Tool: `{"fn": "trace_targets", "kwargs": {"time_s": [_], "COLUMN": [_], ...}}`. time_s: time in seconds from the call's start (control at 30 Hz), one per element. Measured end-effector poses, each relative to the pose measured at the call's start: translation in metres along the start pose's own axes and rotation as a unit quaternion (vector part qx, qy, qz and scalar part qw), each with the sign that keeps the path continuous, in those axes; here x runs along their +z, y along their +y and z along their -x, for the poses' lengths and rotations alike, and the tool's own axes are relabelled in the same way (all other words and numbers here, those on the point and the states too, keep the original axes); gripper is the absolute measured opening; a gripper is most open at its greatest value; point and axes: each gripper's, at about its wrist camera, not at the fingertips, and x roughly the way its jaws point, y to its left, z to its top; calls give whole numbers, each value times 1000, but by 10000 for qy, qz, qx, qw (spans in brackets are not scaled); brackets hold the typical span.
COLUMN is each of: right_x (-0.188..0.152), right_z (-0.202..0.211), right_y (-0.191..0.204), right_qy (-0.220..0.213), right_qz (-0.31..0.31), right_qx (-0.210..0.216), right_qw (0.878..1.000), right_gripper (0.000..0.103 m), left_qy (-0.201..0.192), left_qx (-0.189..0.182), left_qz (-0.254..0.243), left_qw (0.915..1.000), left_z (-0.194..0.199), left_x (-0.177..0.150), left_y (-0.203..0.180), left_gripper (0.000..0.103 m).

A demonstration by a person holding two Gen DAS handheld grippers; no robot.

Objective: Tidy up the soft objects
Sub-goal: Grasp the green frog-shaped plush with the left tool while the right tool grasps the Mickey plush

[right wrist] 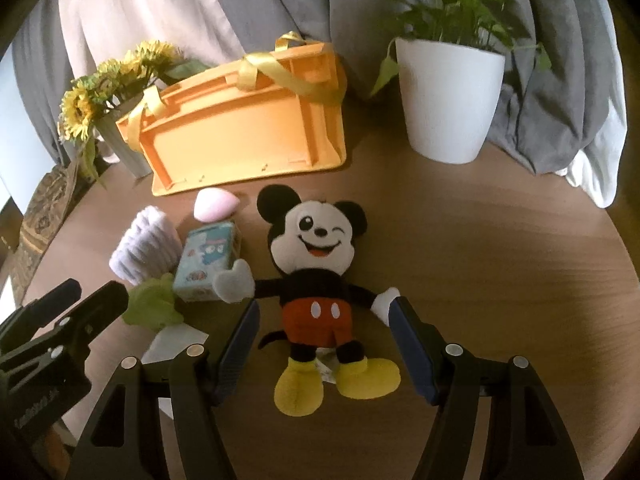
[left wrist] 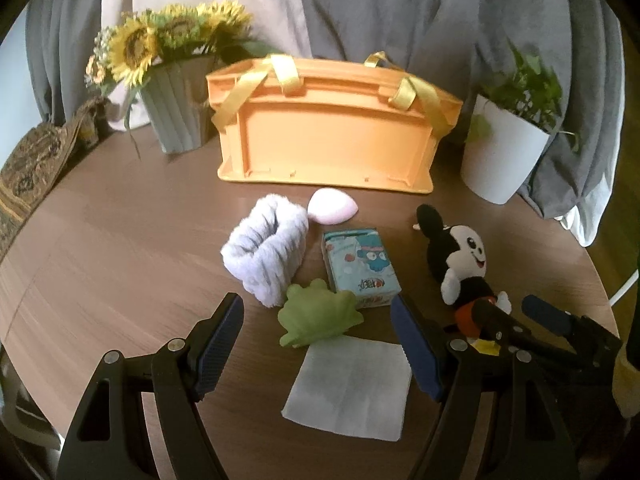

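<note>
Right wrist view: plush mouse (right wrist: 316,280) lies head-away, lengthwise between wide right claw (right wrist: 324,344).

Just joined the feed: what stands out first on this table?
The mouse plush lies face up between the open right gripper's fingers. Behind it the orange basket sits between sunflowers and a white plant pot. Left of the plush lie small soft items, with the left gripper open over a green toy.

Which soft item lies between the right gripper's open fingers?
The black-and-red mouse plush toy; the green plush, lilac towel and tissue pack lie further left.
</note>
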Motion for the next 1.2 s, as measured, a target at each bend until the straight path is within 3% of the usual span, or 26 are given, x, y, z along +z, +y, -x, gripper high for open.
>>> {"fn": "trace_targets", "kwargs": {"time_s": [0.37,0.57,0.83,1.2], "right_x": [-8,-10,-11,-13], "right_z": [-21,-31,-33,-21], "right_y": [-3,-3,-1,4], "right_qy": [210,252,251,138], "right_qz": [-63,-37,48,77], "right_qx": [70,72,74,-100], "right_qw": [9997,9996,9996,9998], "right_gripper": [67,60,44,41], "left_qy": [257,337,447,269], "left_qx": [75,130,-17,-4], "left_qz": [141,126,85,-132], "left_qw": [9995,9993,9990,9996], "left_z": [-25,-35,-39,-28], "left_x": [-3,-4,-7,-5], "left_y": [-1,-1,2,2], "left_gripper": [75,74,57,56]}}
